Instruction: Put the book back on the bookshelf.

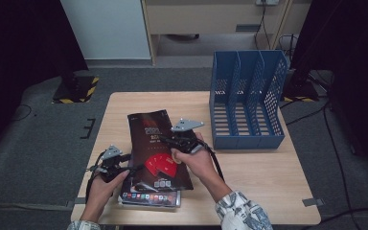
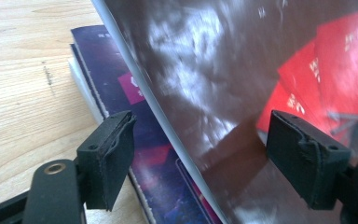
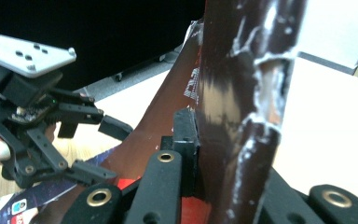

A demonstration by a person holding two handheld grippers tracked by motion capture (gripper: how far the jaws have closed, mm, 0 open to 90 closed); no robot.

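high view shows a dark glossy magazine (image 1: pixel 155 143) lying tilted on a short stack of magazines (image 1: pixel 148 199) near the front of a wooden table (image 1: pixel 249 177), with a blue file rack (image 1: pixel 247 98) standing well apart to the right. the right tongs (image 1: pixel 184 139) pinch the magazine's right edge, and the right gripper view confirms it: the jaws are closed tight on the cover (image 3: pixel 233 93), which rises up between them and bends. the left tongs (image 1: pixel 112 165) sit at the left edge with jaws spread wide, holding nothing; in the left gripper view the white page edge (image 2: pixel 168 126) runs between the open jaws, lifted clear of the purple magazine (image 2: pixel 121 93) beneath. the magazine looks light, thin and floppy, and its shiny cover is probably slick, so it will likely sag if held at one side; a grip near the spine or on both long edges seems safest. only the high view places the rack and the stack; only the gripper views show the gap under the lifted cover and how it curls in the grip.
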